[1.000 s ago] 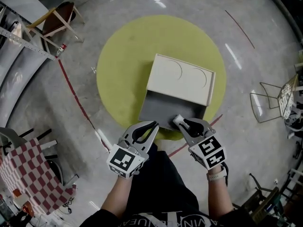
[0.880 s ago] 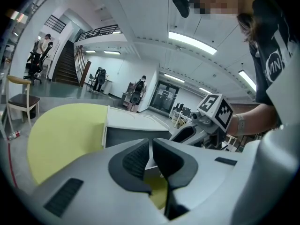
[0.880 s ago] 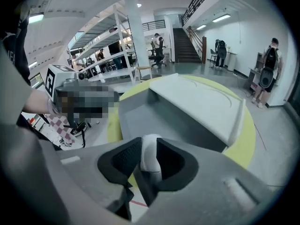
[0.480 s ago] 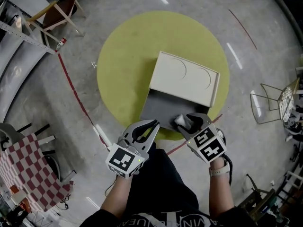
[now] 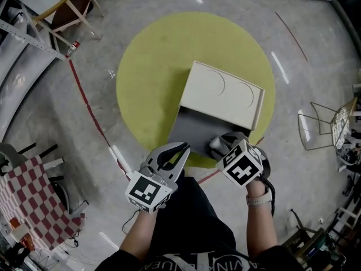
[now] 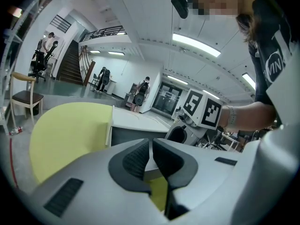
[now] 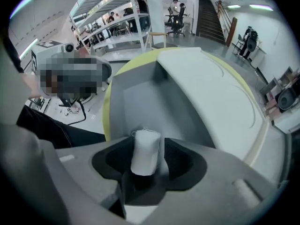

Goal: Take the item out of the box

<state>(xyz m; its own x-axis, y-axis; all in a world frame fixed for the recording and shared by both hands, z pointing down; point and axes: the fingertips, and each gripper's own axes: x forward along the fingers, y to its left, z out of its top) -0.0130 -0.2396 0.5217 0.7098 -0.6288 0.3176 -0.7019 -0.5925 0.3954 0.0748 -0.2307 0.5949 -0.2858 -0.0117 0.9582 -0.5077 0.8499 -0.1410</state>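
1. Your left gripper sits low and left of the box. Its claw is pinched narrow, pads together with nothing between them in the left gripper view. Its tips lie just off the box's near left corner.
2. The yellow round top carries the box. The cream lid is on the far side and the grey inside opens toward you.
3. The white roll stands upright at the near right corner of that grey inside. It is still within the box.
4. Your right gripper points steeply down over it. The claw has just been opening and stands wide. The roll is between the pads, with a gap on one side, so there is no grip.
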